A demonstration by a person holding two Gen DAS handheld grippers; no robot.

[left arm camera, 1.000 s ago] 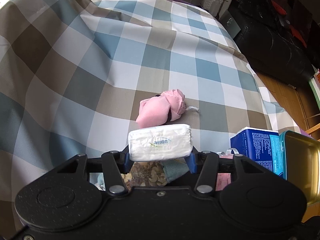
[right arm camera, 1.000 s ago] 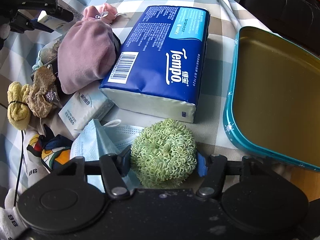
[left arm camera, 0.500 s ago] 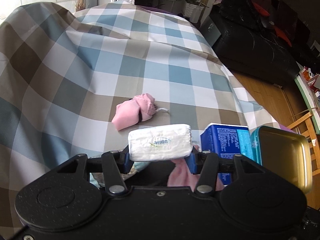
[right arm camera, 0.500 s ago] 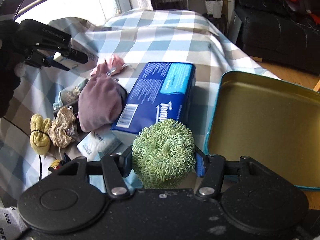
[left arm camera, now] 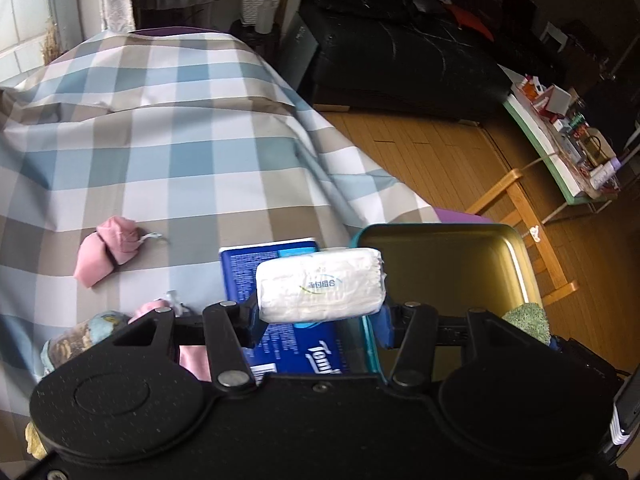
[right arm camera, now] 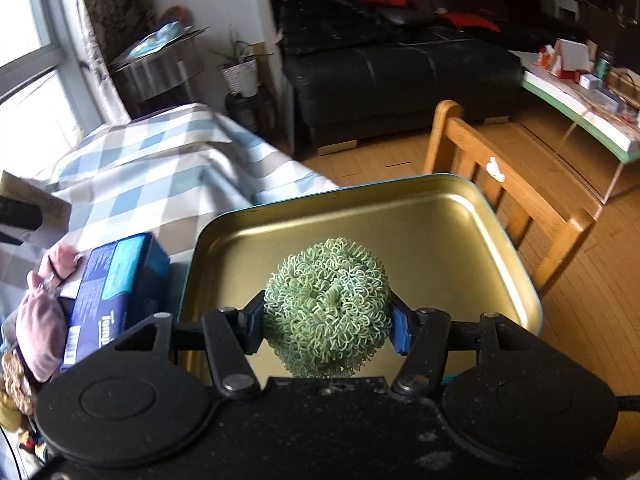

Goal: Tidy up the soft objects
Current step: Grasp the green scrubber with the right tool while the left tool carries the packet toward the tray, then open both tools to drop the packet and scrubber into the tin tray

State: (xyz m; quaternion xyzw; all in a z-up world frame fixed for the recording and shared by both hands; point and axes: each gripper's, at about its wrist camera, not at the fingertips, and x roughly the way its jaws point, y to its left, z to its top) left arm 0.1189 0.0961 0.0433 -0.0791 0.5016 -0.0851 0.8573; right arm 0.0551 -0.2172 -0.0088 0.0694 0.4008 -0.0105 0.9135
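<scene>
My left gripper point(left arm camera: 318, 314) is shut on a small white tissue pack point(left arm camera: 320, 286) and holds it in the air above the blue Tempo tissue pack point(left arm camera: 276, 256), at the left rim of the teal tin with a gold inside point(left arm camera: 448, 264). My right gripper point(right arm camera: 326, 324) is shut on a green curly scrubber ball point(right arm camera: 326, 304) and holds it over the tin's inside point(right arm camera: 420, 232). The scrubber also shows at the right edge of the left wrist view point(left arm camera: 528, 318).
A pink cloth bundle point(left arm camera: 108, 250) lies on the checked cover point(left arm camera: 160, 152). A mauve pouch point(right arm camera: 38, 336) and the Tempo pack point(right arm camera: 108, 292) lie left of the tin. A wooden chair point(right arm camera: 500, 184), black sofa point(right arm camera: 400, 68) and wood floor are beyond the edge.
Both grippers have swung right and up with their loads. The scrubber now hangs over the tin; the tissue pack has come to the tin's left rim.
</scene>
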